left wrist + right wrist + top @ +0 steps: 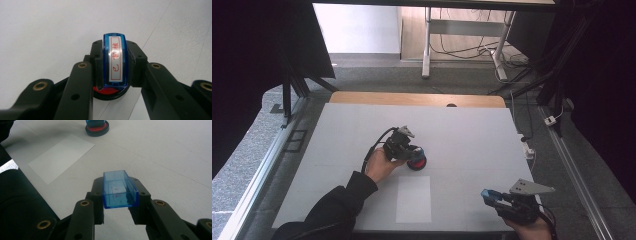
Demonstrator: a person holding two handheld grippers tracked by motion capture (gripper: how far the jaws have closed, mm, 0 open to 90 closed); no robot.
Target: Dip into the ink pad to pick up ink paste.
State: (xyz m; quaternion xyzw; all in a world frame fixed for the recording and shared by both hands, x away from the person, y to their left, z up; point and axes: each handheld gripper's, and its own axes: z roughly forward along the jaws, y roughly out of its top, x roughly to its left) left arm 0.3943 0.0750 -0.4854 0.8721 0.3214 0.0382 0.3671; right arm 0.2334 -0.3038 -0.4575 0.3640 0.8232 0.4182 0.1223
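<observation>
Left tool pinches a blue stamp on the red ink pad at bench centre, right tool pinches its cap at five o'clock; a tilted lift could smear ink or drag the pad.

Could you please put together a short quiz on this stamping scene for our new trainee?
1. True or false: the left tool is shut on the blue stamp, which is pressed into the round red ink pad.
2. What does the right tool hold?
A. a sheet of paper
B. the stamp's clear blue cap
C. the ink pad
3. In the high view, on which side of the ink pad does the white sheet of paper lie on the table: nearer the person or farther away?

Key:
1. True
2. B
3. Nearer the person
</observation>
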